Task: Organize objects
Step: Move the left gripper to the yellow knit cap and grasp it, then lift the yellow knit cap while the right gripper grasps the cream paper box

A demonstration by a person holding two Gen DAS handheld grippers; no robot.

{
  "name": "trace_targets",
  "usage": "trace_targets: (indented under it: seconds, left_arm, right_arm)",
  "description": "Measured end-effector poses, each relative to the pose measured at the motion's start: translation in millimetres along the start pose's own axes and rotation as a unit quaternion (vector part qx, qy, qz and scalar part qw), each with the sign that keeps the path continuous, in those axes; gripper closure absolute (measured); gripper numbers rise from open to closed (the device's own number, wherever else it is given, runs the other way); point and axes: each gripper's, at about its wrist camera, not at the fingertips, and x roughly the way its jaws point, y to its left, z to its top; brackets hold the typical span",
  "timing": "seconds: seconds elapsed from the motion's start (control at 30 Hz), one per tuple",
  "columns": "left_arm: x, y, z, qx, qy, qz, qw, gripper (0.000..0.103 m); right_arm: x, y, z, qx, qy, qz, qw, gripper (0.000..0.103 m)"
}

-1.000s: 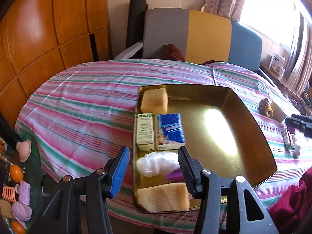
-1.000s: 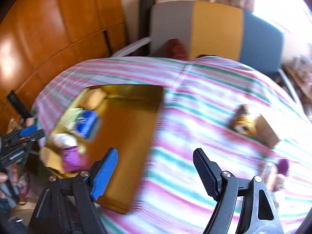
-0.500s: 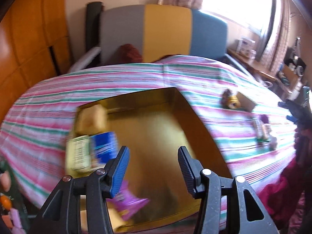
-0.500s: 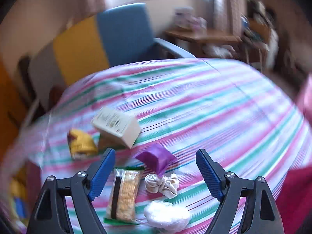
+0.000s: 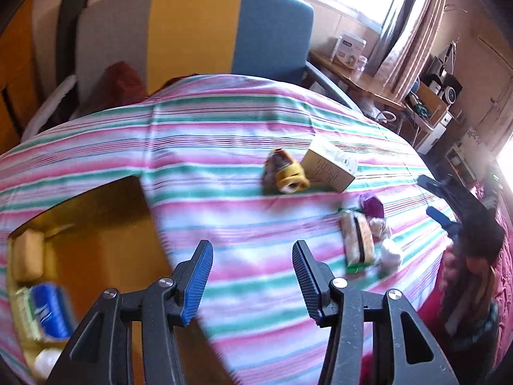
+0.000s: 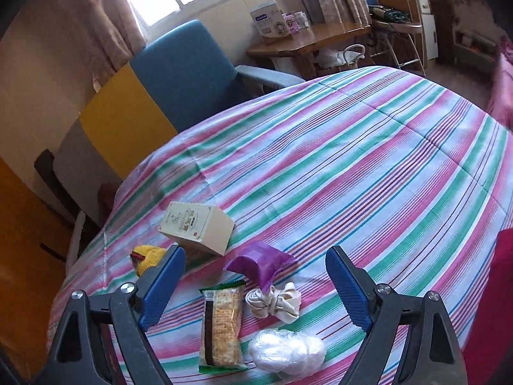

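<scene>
Cracker pack (image 6: 221, 324) lies flat on the striped cloth (image 6: 352, 166), below and between the right gripper (image 6: 255, 292) jaws, nearer the left one. Judgement: light, crinkly film wrap, brittle contents, so take it across the short width mid-length with a gentle squeeze, not by the ends.

Just right of it is a knotted cream cloth (image 6: 275, 300): soft, grabs anywhere. Below that sits a white plastic bundle (image 6: 287, 349): squashy, likely slippery. The purple pouch (image 6: 258, 263) lies just ahead of the jaw gap and looks limp. Beyond the left jaw are a cream box (image 6: 198, 229), rigid, and a yellow knit item (image 6: 146, 256) partly hidden behind that jaw.

Right jaws have just been opening and now stand wide with nothing between the pads, hovering over the cluster.

Left gripper (image 5: 251, 280) is about half open and empty, with bare cloth under it. The gold tray (image 5: 105, 224) sits left of its jaws and already holds a blue pack (image 5: 51, 311) and a sponge (image 5: 29, 250).
</scene>
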Motion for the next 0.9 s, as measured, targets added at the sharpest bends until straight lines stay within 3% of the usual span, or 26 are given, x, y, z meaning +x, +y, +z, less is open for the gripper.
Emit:
trace_targets:
  seconds: [0.17,0.3,0.7,0.73,0.8,0.9]
  left_arm:
    - [49,-17,28,-0.016,0.032,-0.017,0.9992,0.051]
    - [85,-27,48,-0.022,0.038,-0.013,0.999,0.04]
    - [180,-37,95,-0.047,0.034,0.013,0.9982,0.028]
    - [190,-37,94,-0.047,0.047,0.014,0.9977,0.033]
    - [200,-33,88,-0.053,0.061,0.03,0.9963,0.054]
    - [189,-35,81,-0.032,0.054,0.04,0.9972,0.064]
  right_arm:
    - [-8,-20,5,0.054,-0.015,0.019,0.998,0.01]
    - [-4,-26,6,0.076,-0.004,0.033,0.997,0.01]
    - [8,-12,1,0.042,0.036,0.073,0.996,0.008]
    - [10,-11,1,0.04,0.04,0.076,0.995,0.008]
    - [11,-10,0,0.037,0.043,0.078,0.995,0.008]
    - [12,-9,0,0.032,0.043,0.078,0.996,0.008]
